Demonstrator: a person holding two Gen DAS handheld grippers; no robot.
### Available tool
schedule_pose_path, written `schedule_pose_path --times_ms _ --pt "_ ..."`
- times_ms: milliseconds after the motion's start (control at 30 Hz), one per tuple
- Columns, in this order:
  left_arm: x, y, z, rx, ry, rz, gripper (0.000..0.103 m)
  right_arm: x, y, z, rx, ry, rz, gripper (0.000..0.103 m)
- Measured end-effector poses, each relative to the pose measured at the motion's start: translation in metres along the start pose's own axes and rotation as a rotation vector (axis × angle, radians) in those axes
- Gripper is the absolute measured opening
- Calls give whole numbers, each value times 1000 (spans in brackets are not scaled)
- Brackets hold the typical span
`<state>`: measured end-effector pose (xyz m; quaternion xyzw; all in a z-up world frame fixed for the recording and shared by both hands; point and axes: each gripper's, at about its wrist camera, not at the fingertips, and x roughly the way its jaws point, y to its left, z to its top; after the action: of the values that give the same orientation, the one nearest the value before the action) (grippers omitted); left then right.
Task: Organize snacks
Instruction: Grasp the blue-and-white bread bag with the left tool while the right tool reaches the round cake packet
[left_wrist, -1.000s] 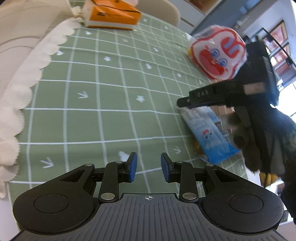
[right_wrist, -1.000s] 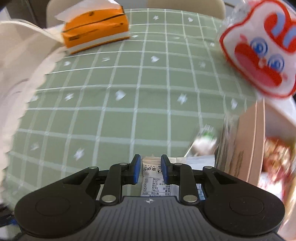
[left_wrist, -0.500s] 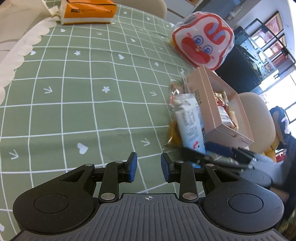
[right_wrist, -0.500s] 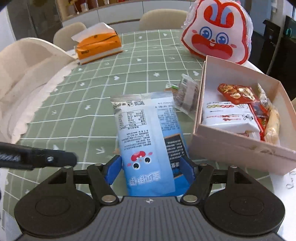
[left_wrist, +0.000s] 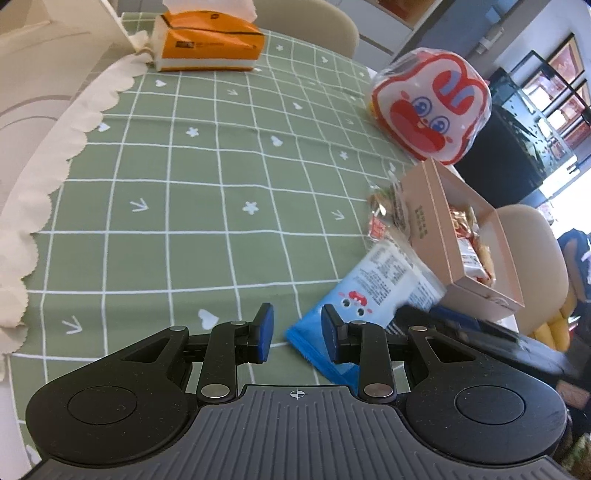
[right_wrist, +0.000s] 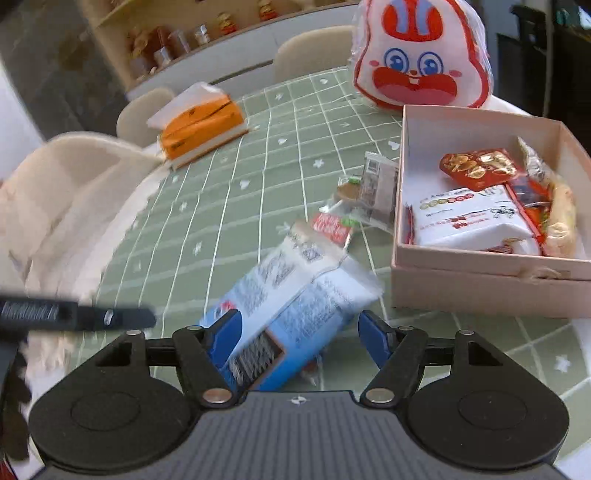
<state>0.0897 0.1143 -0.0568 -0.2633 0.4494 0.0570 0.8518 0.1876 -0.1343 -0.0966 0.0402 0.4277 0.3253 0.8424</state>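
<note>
A blue and white snack pack (right_wrist: 291, 291) lies tilted on the green checked tablecloth (right_wrist: 229, 206), between the wide jaws of my right gripper (right_wrist: 299, 334). That gripper is open; its right pad stands clear of the pack. The pink cardboard box (right_wrist: 480, 291) sits just right of it and holds a red-gold pack (right_wrist: 476, 168), a white pack (right_wrist: 469, 218) and others. My left gripper (left_wrist: 296, 334) hovers partly open over the cloth with nothing between its pads. The blue pack (left_wrist: 369, 295) lies just to its right, beside the box (left_wrist: 436, 229).
Two small clear snack packs (right_wrist: 369, 195) lie against the box's left wall. A rabbit-face bag (right_wrist: 421, 59) stands behind the box. An orange tissue box (right_wrist: 201, 127) is at the far left. Pale chairs ring the table. One black finger (right_wrist: 74, 315) of my left gripper pokes in.
My right gripper was shut on the blue pack's edge, then opened wide and let it go. The pack now lies tilted on the cloth. The right hand swung down beside the box.
</note>
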Motion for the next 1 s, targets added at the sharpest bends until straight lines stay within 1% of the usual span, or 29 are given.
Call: schedule_pose_path --times_ms 33,100,167,233,267,300,333,400,433,467,533,600,633,700,767,800,900,1000 --pt "-2 2 0 -3 -4 4 32 4 3 1 -19 -16 8 70" --pt "-5 8 1 -9 -10 15 32 16 24 5 -122 -24 26 69" --pt "-7 14 2 -12 -13 24 32 23 47 4 -229 -18 77 69" --pt "-9 19 2 -11 -13 26 32 18 58 3 -272 -41 89 69" --pt "-9 21 2 -10 -12 26 32 14 58 2 -270 -66 88 69" --pt "-9 23 2 -8 -11 25 32 13 57 3 -254 -86 68 70" --pt "-8 24 1 -4 -9 23 32 11 53 3 -229 -106 21 71" --pt "-6 25 -1 1 -3 19 32 12 43 0 -175 -119 -90 71" --pt "-5 26 -1 3 0 19 32 15 37 -2 -131 -111 -132 71" --pt "-4 25 -2 7 3 21 32 20 29 -2 -75 -88 -154 71" --pt "-2 24 -3 22 8 33 32 31 20 -3 23 -48 -149 71" --pt "0 21 -3 39 16 34 32 39 19 -2 82 -44 -143 71" --pt "1 20 -4 46 20 32 32 43 22 -2 82 -45 -144 73" --pt "5 16 -3 60 29 31 32 51 33 -2 13 -47 -192 73" --pt "8 13 -4 73 36 27 32 55 47 -8 -95 -19 -246 65" --pt "10 11 -4 78 39 23 32 53 48 -11 -118 -18 -252 63" --pt "14 6 -6 92 43 14 32 38 44 -23 -130 1 -233 62" --pt "16 4 -7 103 45 17 32 20 36 -37 -125 13 -238 61"
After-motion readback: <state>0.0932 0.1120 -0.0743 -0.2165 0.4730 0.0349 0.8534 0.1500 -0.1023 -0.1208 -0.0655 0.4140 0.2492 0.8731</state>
